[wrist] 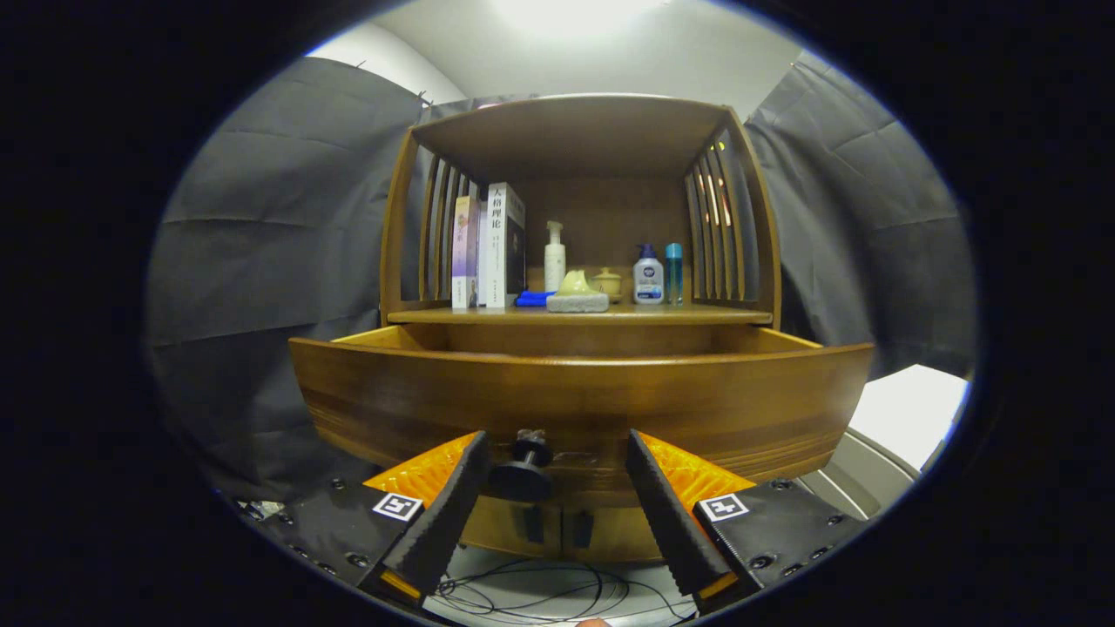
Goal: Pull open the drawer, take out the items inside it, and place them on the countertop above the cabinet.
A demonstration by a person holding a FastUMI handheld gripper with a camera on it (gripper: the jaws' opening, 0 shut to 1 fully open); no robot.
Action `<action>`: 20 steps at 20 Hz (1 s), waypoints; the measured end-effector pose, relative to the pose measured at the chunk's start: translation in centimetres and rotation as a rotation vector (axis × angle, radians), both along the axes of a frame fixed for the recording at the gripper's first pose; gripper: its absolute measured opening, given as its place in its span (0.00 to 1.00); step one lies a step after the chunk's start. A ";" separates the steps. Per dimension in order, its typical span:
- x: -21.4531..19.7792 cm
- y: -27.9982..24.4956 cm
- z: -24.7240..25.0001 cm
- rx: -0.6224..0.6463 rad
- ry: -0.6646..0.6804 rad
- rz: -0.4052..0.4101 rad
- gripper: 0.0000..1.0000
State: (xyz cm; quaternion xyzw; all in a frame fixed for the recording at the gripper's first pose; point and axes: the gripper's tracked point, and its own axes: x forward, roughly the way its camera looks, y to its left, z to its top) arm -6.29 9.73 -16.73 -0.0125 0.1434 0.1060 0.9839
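So the wooden cabinet (579,261) sits dead ahead, with the drawer (579,405) pulled out toward the camera; its front panel blocks any look at what's inside, so can't tell what's in there. Up on the surface (697,314) above the drawer there's a bunch of stuff: a few books (488,248) standing upright on the left, a blue cloth (533,299) next to them, a white pump bottle (555,257) behind, a grey sponge (577,302) with a yellowish thing on it, a small lidded pot (607,282), then another pump bottle with a blue cap (648,275) and a slim teal bottle (674,273) just beside it. Slatted side walls box it all in. The hand-held gripper (552,457) is spread wide, holding nothing. The drawer's black knob (523,470) sits between the fingers, closer to the left finger (444,514), maybe brushing it, and well apart from the right one (666,514). Some cables (540,592) lie on the floor below.
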 end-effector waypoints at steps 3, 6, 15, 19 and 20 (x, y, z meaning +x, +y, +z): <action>0.8 0.3 -1.3 0.002 0.039 -0.002 1.00; 1.4 0.2 -1.4 0.014 0.045 -0.032 0.97; 3.4 -0.6 -2.3 -0.013 0.026 -0.071 0.96; 5.4 -0.5 -2.2 -0.008 0.036 -0.076 0.96; 6.3 -0.4 -2.1 -0.005 0.037 -0.079 0.96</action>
